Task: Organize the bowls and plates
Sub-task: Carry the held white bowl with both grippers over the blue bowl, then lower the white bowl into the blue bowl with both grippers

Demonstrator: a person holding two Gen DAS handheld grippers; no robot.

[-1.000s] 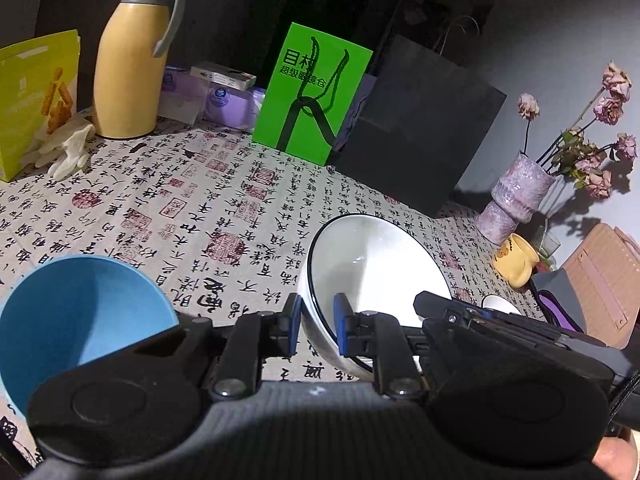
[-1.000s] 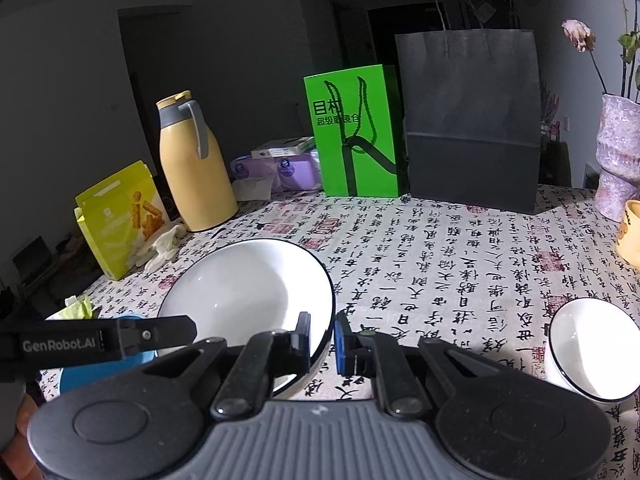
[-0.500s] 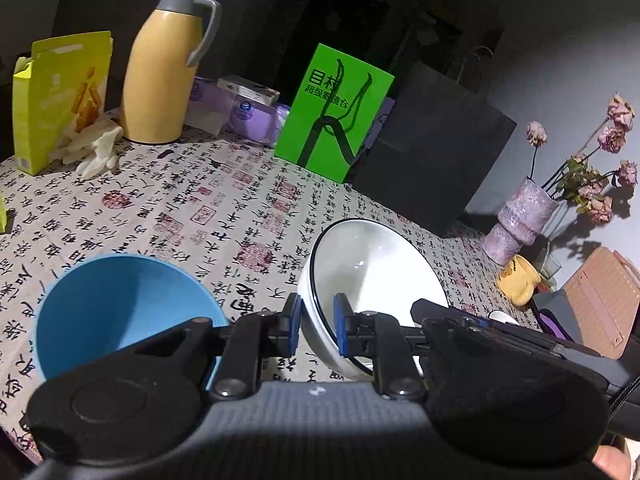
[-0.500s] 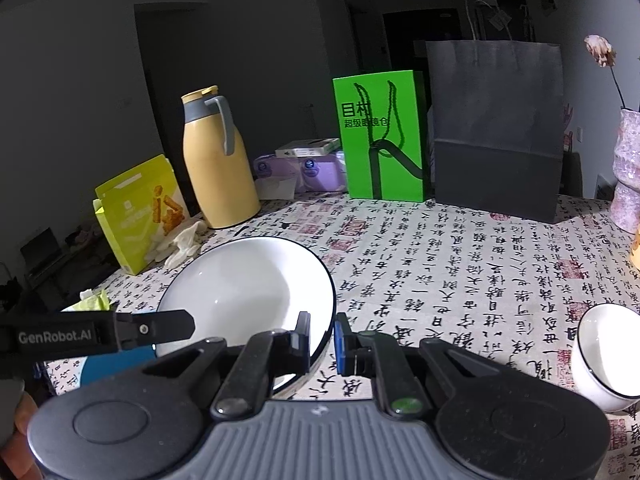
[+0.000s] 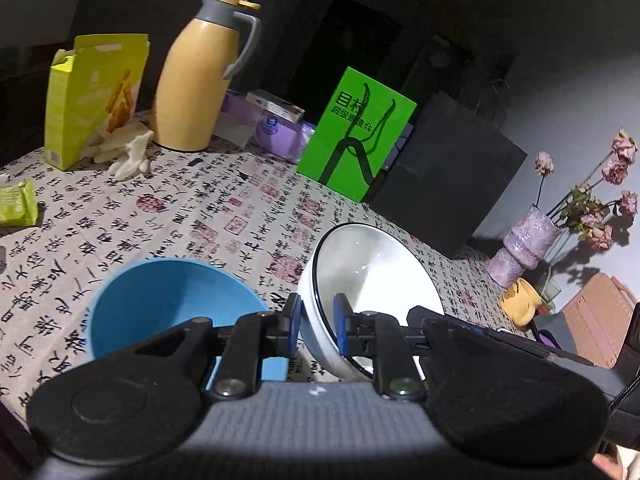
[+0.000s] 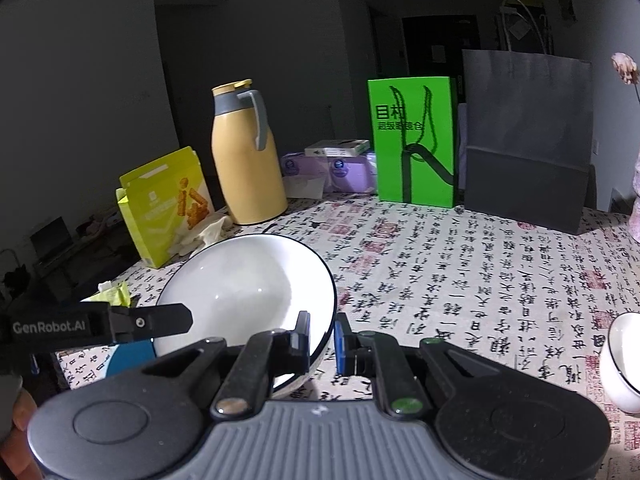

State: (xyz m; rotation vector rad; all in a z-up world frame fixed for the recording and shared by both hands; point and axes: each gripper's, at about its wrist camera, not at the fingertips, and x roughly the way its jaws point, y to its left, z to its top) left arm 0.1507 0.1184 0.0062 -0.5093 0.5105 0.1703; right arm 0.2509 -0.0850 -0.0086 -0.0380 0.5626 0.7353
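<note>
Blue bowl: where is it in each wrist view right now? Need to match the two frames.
Left wrist: the blue bowl sits lower left, beside the big white bowl, partly behind the left tool.
Right wrist: only a sliver of it shows lower left, under the other tool's arm and left of the white bowl.
Shared landmark: the green bag at the table's far side.

dim room, grey walls (image 6: 100, 80), dark doorway (image 6: 432, 56) at 12 o'clock behind the table. table covered with a white calligraphy-print cloth (image 6: 460, 264). along its far edge: yellow thermos jug (image 6: 246, 156) at 10 o'clock, green box (image 6: 414, 140) at 12, black paper bag (image 6: 524, 136) at 1. purple vase (image 5: 520, 244) with dried flowers at 3 o'clock, light falling from that side.
</note>
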